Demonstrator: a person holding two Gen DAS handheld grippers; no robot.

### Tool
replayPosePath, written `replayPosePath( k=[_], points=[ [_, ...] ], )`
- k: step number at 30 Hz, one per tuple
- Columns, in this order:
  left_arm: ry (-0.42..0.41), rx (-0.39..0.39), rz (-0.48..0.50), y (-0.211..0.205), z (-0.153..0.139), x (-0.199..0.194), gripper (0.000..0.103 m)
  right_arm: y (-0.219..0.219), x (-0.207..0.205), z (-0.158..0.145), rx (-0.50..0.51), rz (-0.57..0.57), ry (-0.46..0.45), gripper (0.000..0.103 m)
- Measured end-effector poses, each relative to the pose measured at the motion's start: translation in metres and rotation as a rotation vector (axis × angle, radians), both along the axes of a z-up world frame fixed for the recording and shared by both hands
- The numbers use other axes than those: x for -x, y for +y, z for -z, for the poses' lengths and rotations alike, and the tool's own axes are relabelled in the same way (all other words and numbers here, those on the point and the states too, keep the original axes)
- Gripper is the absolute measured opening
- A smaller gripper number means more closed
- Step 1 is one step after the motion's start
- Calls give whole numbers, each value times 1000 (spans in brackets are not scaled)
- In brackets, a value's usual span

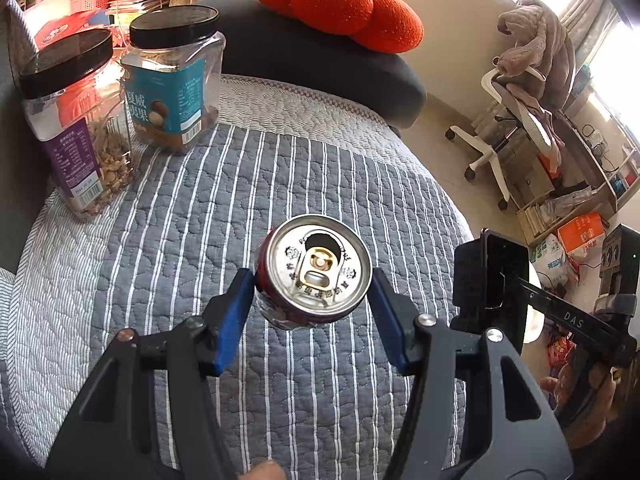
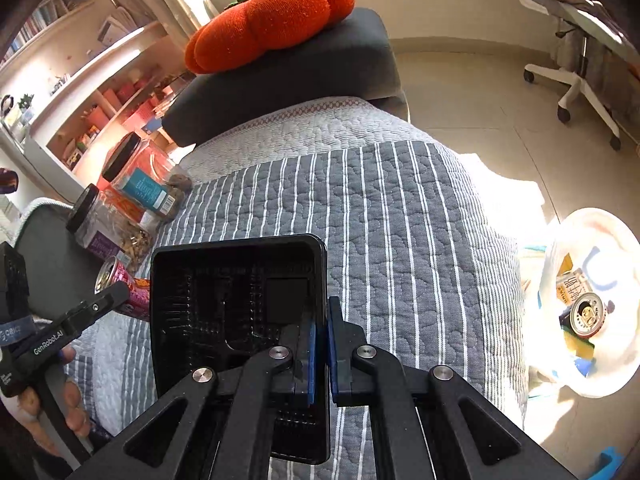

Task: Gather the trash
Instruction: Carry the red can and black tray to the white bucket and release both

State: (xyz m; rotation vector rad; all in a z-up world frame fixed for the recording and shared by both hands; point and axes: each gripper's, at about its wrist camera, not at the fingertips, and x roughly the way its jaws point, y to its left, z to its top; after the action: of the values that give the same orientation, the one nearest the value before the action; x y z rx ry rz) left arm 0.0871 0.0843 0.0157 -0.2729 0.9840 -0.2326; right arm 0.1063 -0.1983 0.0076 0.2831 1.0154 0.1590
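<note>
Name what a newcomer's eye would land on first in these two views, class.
An opened drink can sits between the left claw tips, above the striped quilt. The right claw pinches a black plastic tray. An orange pumpkin cushion tops the dark sofa arm behind.

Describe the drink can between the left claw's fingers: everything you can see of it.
The can is a metal drink can with a silver top and a red or pink printed side, already opened, its gold pull tab lying flat by the mouth hole. The body looks slightly dented near the base. It sits between the blue pads of the left claw, top facing the camera, held above the striped quilt. The right wrist view shows it tilted.
</note>
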Motion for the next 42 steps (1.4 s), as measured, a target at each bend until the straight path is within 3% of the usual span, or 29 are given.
replayPosePath(
  k=[9,13,18,21,23,24,26,28,37,42],
  points=[
    [-12,35,34,-22,-6,4,60,-104,30,-44,67,262,-136,5],
    [-16,37,70,-44,-7,8,60,-154,41,-42,89,412,-150,5],
    [-5,75,103,-78,-4,9,60,-202,44,-24,84,565,-107,9],
    [4,95,135,-103,-5,6,60,-223,47,-17,72,639,-84,17],
    [2,104,168,-124,-9,4,60,-235,53,-17,65,664,-76,39],
    [-2,106,186,-134,-12,3,60,-240,57,-19,59,673,-80,44],
    [-15,112,223,-155,-19,1,60,-249,70,-27,65,687,-104,68],
    [-21,119,257,-175,-24,0,60,-254,78,-35,82,687,-133,83],
    [9,153,407,-282,-38,-21,60,-281,122,-57,112,771,-192,87],
    [25,107,458,-331,-33,-23,60,-299,139,-59,121,817,-193,89]
  ],
)
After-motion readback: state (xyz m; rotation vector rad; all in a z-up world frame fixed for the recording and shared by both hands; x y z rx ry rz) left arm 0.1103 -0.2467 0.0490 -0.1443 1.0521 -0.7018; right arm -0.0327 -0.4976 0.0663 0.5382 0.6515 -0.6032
